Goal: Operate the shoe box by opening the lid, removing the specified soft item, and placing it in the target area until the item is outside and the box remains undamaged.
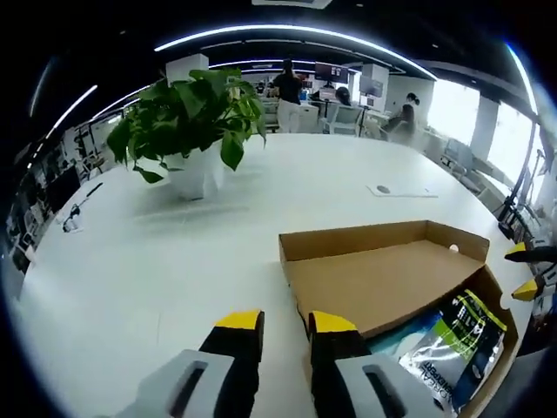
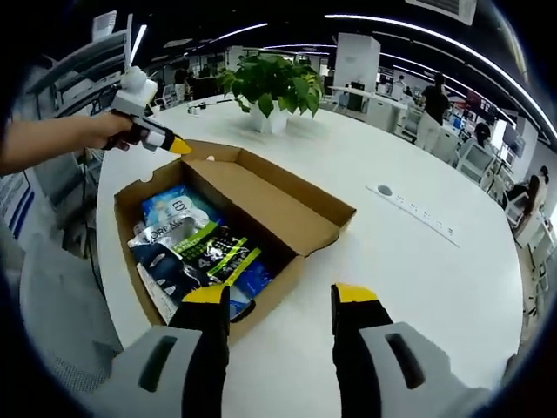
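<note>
A brown cardboard shoe box [image 1: 500, 322] [image 2: 130, 196] lies on the white table with its hinged lid [image 1: 383, 270] [image 2: 270, 205] folded back flat. Several soft plastic packets [image 1: 452, 344] [image 2: 196, 248], blue, white and green-black, lie inside the box. My left gripper [image 1: 286, 324] is open by a narrow gap with nothing in it, low over the table beside the lid's near edge. In the right gripper view a hand holds that left gripper [image 2: 152, 132] at the box's far corner. My right gripper [image 2: 280, 298] is open and empty, just short of the box's near side, and its yellow tips [image 1: 524, 272] show at the box's right.
A potted green plant [image 1: 191, 131] [image 2: 271, 87] stands on the round white table [image 1: 130, 261] [image 2: 418, 279] beyond the box. A flat socket plate [image 1: 400, 190] [image 2: 418, 212] lies on the tabletop. People, chairs and desks are in the background past the table edge.
</note>
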The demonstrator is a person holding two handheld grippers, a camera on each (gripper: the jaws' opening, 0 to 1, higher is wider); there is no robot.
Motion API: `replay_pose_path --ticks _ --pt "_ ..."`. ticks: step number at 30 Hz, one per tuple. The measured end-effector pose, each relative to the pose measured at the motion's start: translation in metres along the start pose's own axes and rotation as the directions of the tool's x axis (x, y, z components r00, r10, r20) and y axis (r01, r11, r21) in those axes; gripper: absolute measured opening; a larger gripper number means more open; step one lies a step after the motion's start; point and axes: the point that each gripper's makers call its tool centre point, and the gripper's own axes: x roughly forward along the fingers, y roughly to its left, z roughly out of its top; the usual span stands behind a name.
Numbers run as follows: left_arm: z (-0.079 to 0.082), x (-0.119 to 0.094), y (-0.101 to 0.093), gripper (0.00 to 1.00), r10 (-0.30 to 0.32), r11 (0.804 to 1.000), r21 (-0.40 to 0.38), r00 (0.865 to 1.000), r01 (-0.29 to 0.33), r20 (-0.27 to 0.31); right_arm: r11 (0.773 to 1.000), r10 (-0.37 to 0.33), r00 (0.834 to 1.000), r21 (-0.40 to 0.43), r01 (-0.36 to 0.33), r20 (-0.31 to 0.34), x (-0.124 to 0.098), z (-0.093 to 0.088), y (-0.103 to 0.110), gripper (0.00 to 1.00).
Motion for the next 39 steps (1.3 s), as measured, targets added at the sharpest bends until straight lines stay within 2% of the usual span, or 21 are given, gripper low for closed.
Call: replay_pose_path --ticks 3,8,21,30,39 --pt "0.002 -0.007 0.004 0.21 0.0 1.0 -0.014 1.0 0.001 0.015 1.0 0.008 1.0 -0.002 -0.008 0.001 -0.002 -0.001 0.004 0.47" --pt "-0.001 -0.022 0.0 0.23 -0.01 1.0 -0.028 1.0 0.01 0.019 1.0 0.025 1.0 -0.011 -0.025 0.003 -0.003 0.0 0.011 0.48" --pt "-0.019 -0.06 -0.039 0.26 -0.068 0.998 -0.009 0.998 0.068 0.0 0.997 0.072 0.997 -0.017 -0.072 -0.013 -0.001 -0.003 0.024 0.51" --pt "-0.031 -0.066 -0.069 0.28 -0.143 0.99 -0.017 0.989 0.143 -0.033 0.994 0.106 0.994 -0.027 -0.106 -0.023 0.005 -0.004 0.031 0.51" --pt "-0.055 -0.062 -0.094 0.29 -0.204 0.979 -0.02 0.975 0.203 -0.092 0.99 0.134 0.99 -0.034 -0.135 -0.041 0.014 -0.005 0.039 0.51"
